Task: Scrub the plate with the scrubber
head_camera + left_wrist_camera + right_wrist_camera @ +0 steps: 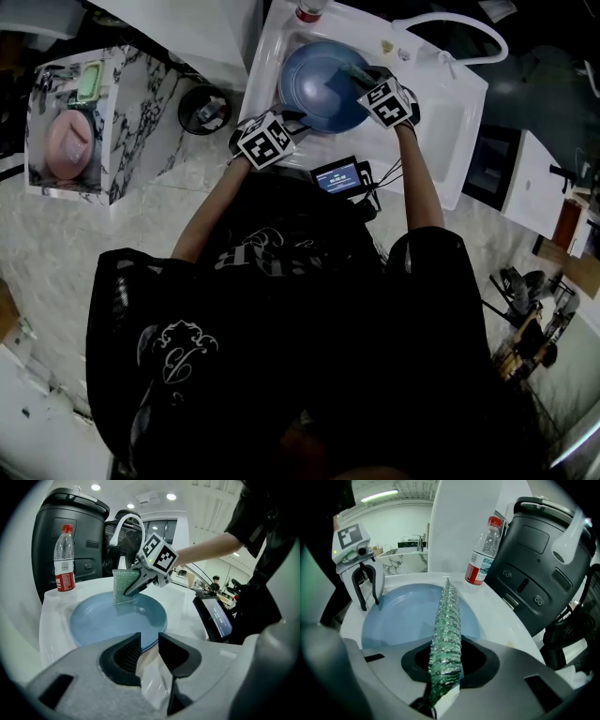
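Plate (319, 84) lies flat in the basin of a white sink (450, 112), filling most of it. On its far half stands the green scrubber (124, 587), held upright and edge-on, its lower edge down on the plate's face. The right tongs (447, 653) are closed on the scrubber, which rises straight out from between the dark pads and hides a strip of the plate in the right gripper view. The left tongs (149, 644) are at the plate's near rim with their jaws a narrow gap apart; the rim shows just past the tips, and I cannot tell whether they touch it.

Behind the plate, a clear water bottle (64, 559) with a red cap and red label stands upright on the sink's back ledge. A white curved faucet (126, 522) arches beside it, and a large black machine (539, 559) rises just behind the ledge. Near the person's body, at the sink's front edge, a small device with a lit screen (339, 176) sits just beside the left tongs. A dark round container (204, 108) stands left of the sink, and further left a marble-patterned table (141, 112) carries a pink round thing (67, 141).

The plate itself is round, pale blue and glossy, with a shallow raised rim. Its face looks smooth and even in colour.
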